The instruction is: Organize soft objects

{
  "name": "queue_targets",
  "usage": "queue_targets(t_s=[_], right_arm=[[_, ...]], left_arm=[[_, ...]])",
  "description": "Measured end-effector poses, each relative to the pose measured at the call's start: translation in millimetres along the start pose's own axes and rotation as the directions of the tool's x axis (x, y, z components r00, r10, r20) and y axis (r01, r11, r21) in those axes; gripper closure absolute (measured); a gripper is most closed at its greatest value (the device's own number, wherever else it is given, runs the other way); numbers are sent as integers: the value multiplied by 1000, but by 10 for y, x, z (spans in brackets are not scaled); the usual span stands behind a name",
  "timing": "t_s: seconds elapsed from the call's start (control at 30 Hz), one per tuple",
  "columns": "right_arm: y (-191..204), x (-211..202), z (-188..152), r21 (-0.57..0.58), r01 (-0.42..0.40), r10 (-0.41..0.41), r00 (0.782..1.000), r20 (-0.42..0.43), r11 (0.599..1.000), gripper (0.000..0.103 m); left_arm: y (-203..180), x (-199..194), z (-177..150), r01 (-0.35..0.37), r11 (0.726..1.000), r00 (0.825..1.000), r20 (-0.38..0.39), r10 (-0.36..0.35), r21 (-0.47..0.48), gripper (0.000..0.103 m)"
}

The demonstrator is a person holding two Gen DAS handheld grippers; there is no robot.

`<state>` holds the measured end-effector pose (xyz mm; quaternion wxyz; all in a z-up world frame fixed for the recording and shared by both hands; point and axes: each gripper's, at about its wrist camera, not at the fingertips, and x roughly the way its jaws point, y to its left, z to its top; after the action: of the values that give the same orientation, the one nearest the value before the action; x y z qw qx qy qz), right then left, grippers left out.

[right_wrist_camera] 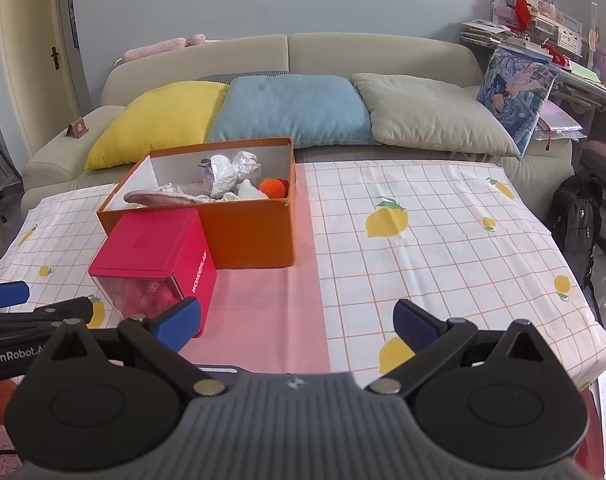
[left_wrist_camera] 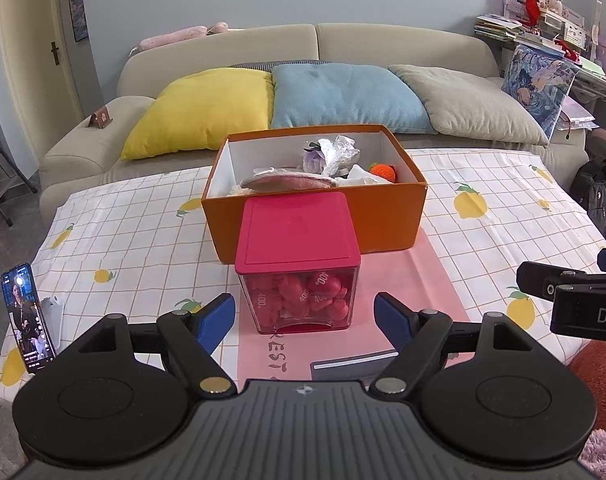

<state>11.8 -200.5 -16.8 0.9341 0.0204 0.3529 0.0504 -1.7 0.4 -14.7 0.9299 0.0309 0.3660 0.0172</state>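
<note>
Two grippers hover low at the table's near edge, both spread wide and empty: the left gripper [left_wrist_camera: 304, 316] faces the red-lidded clear box [left_wrist_camera: 299, 256] at its 12 o'clock, probably lined up to straddle it; the right gripper [right_wrist_camera: 297, 320] has that box at 10 o'clock. Just beyond, touching it, the orange box [left_wrist_camera: 383, 216] holds the soft objects [left_wrist_camera: 335, 160], seemingly already gathered.

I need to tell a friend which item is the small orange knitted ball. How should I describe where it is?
Find the orange cardboard box on the lemon-print tablecloth, in front of the sofa. Look inside at its right end, beside the crumpled silver wrapping. The knitted ball is the only bright orange, round thing among pale items.
</note>
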Motion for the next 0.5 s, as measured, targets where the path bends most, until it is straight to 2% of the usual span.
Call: queue_targets(t_s=[0.5], right_arm=[[3,1,-3,0,0,0,1000,-1,1000,3]], left_arm=[[-1,-5,1,-4,1000,1000,2,4,-3,10]])
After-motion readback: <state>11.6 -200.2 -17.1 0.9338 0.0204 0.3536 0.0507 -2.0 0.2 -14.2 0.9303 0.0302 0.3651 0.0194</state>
